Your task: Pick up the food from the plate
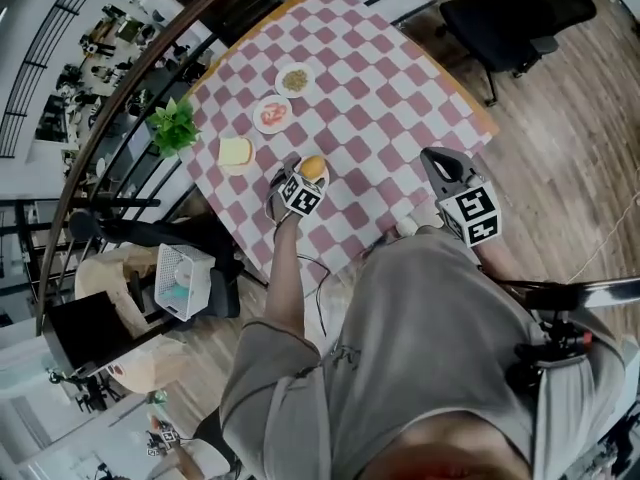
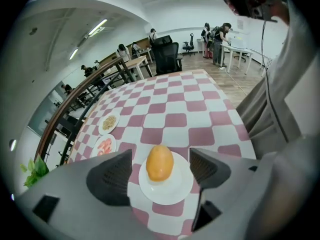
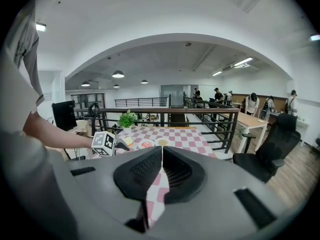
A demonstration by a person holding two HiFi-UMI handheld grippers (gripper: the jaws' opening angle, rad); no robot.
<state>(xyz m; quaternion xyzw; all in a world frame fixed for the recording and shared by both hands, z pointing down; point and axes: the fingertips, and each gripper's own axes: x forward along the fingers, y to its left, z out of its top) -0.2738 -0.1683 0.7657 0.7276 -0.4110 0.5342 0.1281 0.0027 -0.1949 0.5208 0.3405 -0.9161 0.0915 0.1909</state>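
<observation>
An orange, egg-shaped piece of food (image 2: 160, 162) lies on a small white plate (image 2: 168, 190) near the front edge of the pink-and-white checked table (image 1: 380, 98). My left gripper (image 2: 160, 170) hovers just above it and points steeply down. Its jaws are open, one on each side of the food, and do not touch it. In the head view the food (image 1: 313, 167) shows just past the left gripper (image 1: 298, 175) and its marker cube. My right gripper (image 1: 434, 160) hangs off the table's right front corner. In the right gripper view it (image 3: 162, 156) is shut with nothing in it.
Further back on the table stand a plate of grains (image 1: 295, 79), a plate of red food (image 1: 273, 114) and a plate with a pale yellow slice (image 1: 236, 153). A green plant (image 1: 175, 126) sits by the railing at the left. A black office chair (image 1: 510, 13) stands beyond the table's right side.
</observation>
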